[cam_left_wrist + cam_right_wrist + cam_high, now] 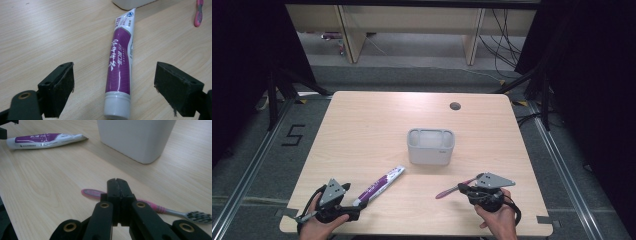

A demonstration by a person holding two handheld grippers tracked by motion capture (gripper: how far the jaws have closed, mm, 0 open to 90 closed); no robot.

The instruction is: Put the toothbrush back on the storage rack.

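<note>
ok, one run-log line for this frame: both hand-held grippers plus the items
left hand-held gripper: open, straddling toothpaste tube cap | right hand-held gripper: shut, above pink toothbrush, grip unclear | white holder: upright mid-table

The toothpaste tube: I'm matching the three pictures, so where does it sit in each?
High view: toothpaste tube lies lower left of centre, cap toward the left gripper.
Left gripper view: centre, cap nearest, between the open jaws.
Right gripper view: top left, lying flat.
Shared landmark: the grey container, beyond the tube's crimped end.

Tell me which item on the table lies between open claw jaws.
The toothpaste tube: the left claw straddles its cap end. The pink toothbrush lies under the shut right claw.
</note>
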